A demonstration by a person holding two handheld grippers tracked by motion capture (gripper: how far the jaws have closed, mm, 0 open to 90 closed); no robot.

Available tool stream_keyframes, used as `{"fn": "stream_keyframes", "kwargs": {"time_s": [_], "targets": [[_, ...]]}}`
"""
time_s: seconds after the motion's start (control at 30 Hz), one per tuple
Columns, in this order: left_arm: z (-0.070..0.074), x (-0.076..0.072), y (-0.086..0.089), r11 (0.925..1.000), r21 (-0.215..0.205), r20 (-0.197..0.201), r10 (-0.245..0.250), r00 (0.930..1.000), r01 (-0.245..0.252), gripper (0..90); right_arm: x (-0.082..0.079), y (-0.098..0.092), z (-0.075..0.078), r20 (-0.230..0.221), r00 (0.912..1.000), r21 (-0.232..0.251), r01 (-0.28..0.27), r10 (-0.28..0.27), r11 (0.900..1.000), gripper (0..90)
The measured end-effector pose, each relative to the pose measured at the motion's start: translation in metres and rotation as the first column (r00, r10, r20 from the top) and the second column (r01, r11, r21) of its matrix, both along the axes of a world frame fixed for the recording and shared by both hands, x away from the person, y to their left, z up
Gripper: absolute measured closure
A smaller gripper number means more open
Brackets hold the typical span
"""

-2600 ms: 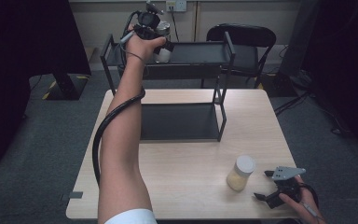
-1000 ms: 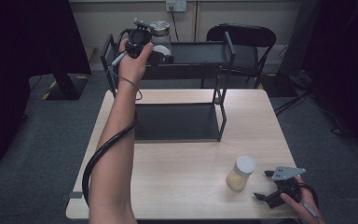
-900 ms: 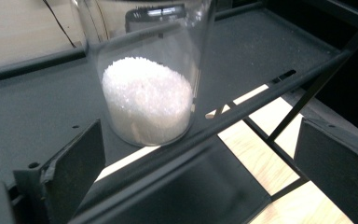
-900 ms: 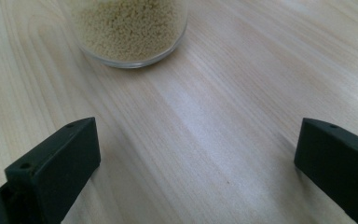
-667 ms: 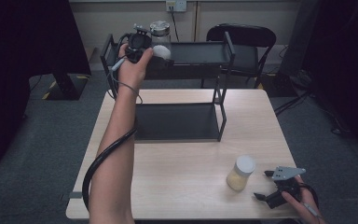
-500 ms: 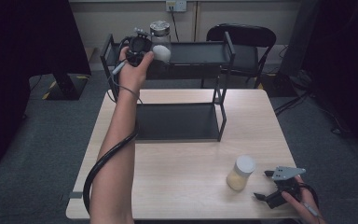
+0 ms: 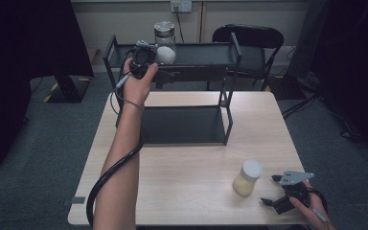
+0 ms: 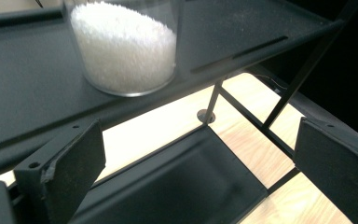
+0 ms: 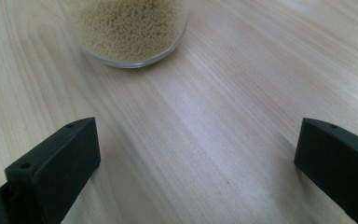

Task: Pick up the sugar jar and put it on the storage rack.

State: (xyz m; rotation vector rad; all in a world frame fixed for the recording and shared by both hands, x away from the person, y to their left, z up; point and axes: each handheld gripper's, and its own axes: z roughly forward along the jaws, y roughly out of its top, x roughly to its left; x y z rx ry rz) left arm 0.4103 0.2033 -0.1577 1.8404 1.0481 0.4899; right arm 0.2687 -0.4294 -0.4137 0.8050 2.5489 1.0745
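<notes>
Black metal two-tier rack [image 7: 230, 52]: clear glass jar of white grains [image 8: 123, 44] on top shelf, left gripper [image 7: 165, 76] just beside, jaws wide, empty. Right gripper [image 7: 273, 189] gapes near yellow-grain jar w/ white lid [image 7: 247, 177] on pale wood table [image 7: 191, 177].

Your left hand [image 7: 136, 81] has drawn back toward you from the far upper centre of the high view, and the left gripper [image 7: 165, 74] now sits at the front edge of the black rack's top shelf [image 7: 196, 55], its jaws spread wide and holding nothing. The jar of white grains [image 7: 165, 42], which that gripper carried at the start, now stands alone on the shelf, just beyond the jaws in the left gripper view [image 8: 123, 46].
</notes>
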Motion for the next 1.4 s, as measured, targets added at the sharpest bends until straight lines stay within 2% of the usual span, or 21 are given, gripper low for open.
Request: {"fn": "stream_keyframes", "kwargs": {"time_s": [0.3,0.5,1.4], "targets": [[-0.020,-0.007,0.004,0.9999,-0.013,-0.003,-0.009,1.0000,0.008,1.8,0.000,0.000,0.000,0.000,1.0000,0.000,0.000,0.000,1.000,0.0],[-0.031,-0.010,0.004,0.9999,-0.007,-0.013,-0.016,0.9998,0.016,1.8,0.000,0.000,0.000,0.000,1.0000,0.000,0.000,0.000,1.000,0.0],[-0.092,-0.029,0.010,0.9986,-0.037,-0.011,-0.039,0.9992,0.038,1.8,0.000,0.000,0.000,0.001,1.0000,0.000,0.000,0.000,1.000,0.0]]}}
